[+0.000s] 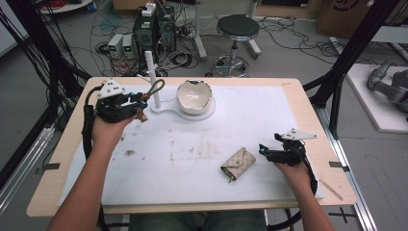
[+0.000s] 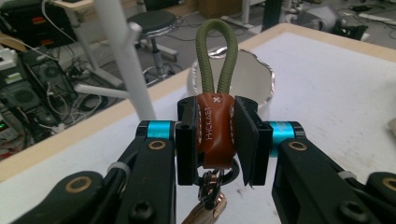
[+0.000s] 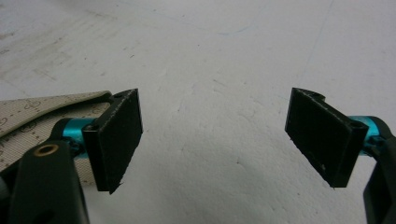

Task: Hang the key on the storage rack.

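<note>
Left tongs (image 2: 215, 140) clamped on the keychain's brown leather tab (image 2: 215, 130), green loop (image 2: 216, 56) up, held beside the white post (image 1: 153, 79): probably the hanging step. Next: loop over the post's top. Right tongs (image 3: 215, 140) apart, idle beside the pouch (image 1: 238, 164) on the surface (image 1: 192, 183)

Wood table (image 1: 308, 103) w/ stained white mat (image 1: 250, 125); on mat: pouch (image 1: 238, 164), white stand (image 1: 183, 109) w/ bowl (image 1: 194, 95).

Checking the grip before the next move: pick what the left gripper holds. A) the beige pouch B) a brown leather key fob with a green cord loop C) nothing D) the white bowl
B: the left gripper has its jaws pressed on the brown leather key fob, green loop standing above.
</note>
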The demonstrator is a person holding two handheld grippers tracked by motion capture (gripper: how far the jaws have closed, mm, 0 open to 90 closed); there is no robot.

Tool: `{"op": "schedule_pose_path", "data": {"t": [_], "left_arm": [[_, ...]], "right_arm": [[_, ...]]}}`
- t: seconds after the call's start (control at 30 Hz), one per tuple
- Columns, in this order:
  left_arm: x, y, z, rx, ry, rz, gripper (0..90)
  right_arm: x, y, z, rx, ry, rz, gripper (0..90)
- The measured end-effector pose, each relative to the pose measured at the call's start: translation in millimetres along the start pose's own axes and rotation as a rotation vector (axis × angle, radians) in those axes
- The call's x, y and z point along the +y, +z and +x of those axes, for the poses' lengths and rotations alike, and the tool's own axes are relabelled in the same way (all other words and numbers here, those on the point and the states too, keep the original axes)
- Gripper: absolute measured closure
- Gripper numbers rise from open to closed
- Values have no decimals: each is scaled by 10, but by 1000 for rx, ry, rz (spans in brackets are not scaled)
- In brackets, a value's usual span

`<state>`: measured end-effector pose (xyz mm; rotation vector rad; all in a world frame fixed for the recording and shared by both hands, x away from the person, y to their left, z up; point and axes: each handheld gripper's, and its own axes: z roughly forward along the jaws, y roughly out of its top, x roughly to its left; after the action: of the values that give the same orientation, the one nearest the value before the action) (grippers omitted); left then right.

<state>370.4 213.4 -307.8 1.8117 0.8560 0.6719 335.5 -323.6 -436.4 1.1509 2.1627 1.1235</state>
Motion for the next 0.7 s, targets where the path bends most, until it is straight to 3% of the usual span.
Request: {"op": "schedule_pose_path", "data": {"t": [0.3, 0.7], "left_arm": [[175, -5, 241, 80, -9, -14, 708], [151, 154, 350, 103, -17, 36, 708]], "right_arm": [[16, 36, 60, 14, -11, 8, 193], [10, 31, 34, 9, -3, 5, 193]]}}
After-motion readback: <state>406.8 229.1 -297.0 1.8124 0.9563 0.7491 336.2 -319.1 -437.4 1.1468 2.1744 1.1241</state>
